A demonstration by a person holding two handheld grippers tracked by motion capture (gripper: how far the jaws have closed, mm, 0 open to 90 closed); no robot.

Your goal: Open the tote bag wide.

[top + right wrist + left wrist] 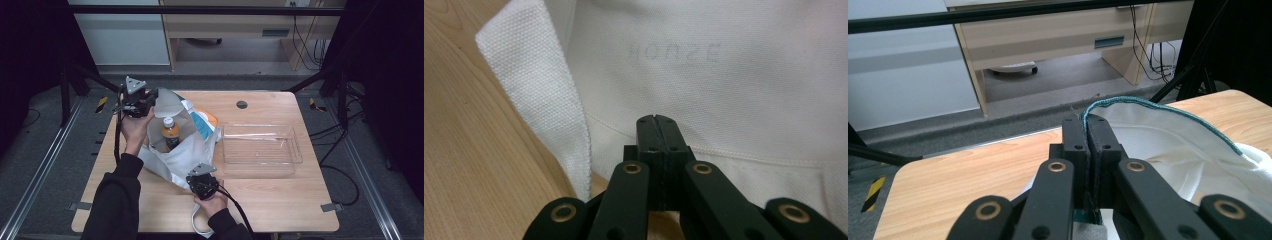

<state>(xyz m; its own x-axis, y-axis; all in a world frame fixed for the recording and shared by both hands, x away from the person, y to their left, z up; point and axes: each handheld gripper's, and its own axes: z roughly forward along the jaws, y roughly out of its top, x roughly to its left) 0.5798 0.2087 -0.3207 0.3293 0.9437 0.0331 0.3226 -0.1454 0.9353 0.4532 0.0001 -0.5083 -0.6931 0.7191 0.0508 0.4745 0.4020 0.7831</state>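
Left tool [1089,131] and right tool [658,125] each pinch the white bag's [172,162] rim (bottle [170,132] inside).

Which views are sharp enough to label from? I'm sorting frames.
High view: soft, dark at both sides, bottle readable. Left gripper view: crisp on the teal bag rim. Right gripper view: sharp fabric weave, the faint lettering barely legible.

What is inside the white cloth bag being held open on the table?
Inside the white bag stands one bottle with a white cap and orange label. Its base and whatever else lies deeper are covered by the cloth.
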